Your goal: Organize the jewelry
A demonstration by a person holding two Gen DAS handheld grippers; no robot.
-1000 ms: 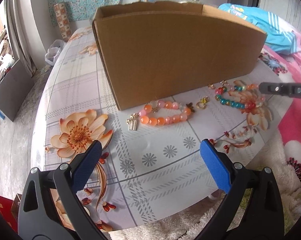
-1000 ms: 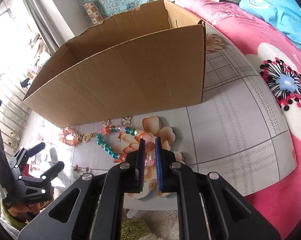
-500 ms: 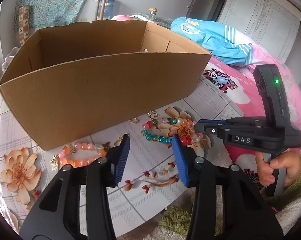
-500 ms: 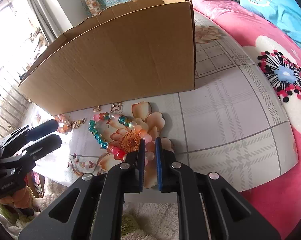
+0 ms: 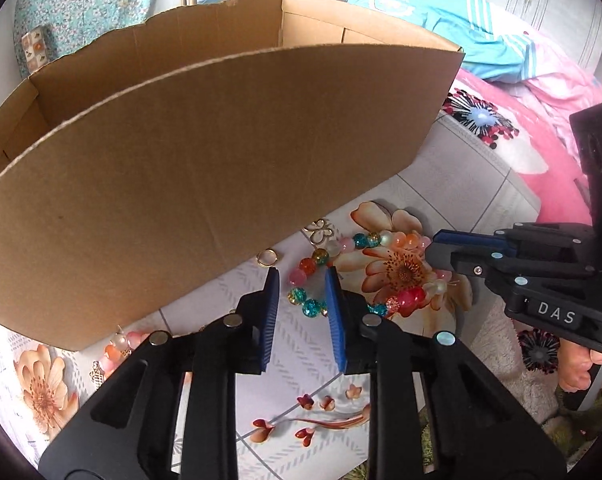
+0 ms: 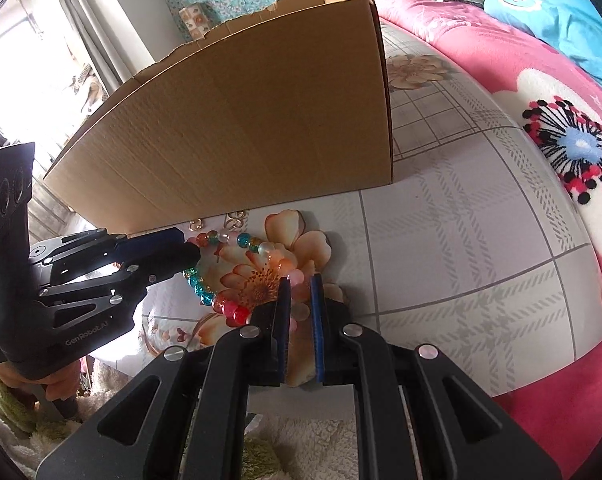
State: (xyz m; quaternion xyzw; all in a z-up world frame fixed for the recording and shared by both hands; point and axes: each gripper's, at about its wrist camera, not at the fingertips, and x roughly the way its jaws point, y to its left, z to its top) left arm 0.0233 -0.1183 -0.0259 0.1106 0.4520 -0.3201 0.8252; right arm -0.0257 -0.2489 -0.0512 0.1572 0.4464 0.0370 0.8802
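A bracelet of teal, red, pink and pale beads (image 5: 405, 298) (image 6: 199, 290) lies on the flower-printed table in front of a cardboard box (image 5: 221, 160) (image 6: 241, 140). My left gripper (image 5: 301, 276) (image 6: 189, 254) straddles its left side. The jaws are closing, with a pink and several teal beads in the gap and the pads not touching them. My right gripper (image 6: 300, 280) (image 5: 437, 248) is shut on pale pink beads at the bracelet's right side. An orange-pink bracelet (image 5: 121, 344) peeks out at the box's lower left corner, partly hidden.
A gold ring (image 5: 267, 258) and a gold butterfly charm (image 5: 319, 230) lie at the box's foot, and another gold charm (image 5: 97, 376) lies at the left. A pink blanket (image 6: 501, 60) borders the table on the right. A hand (image 5: 577, 372) holds the right gripper's handle.
My left gripper swung right, from over the orange-pink bracelet to the multicoloured one, and its jaws narrowed from wide open. The right gripper stayed shut in place.
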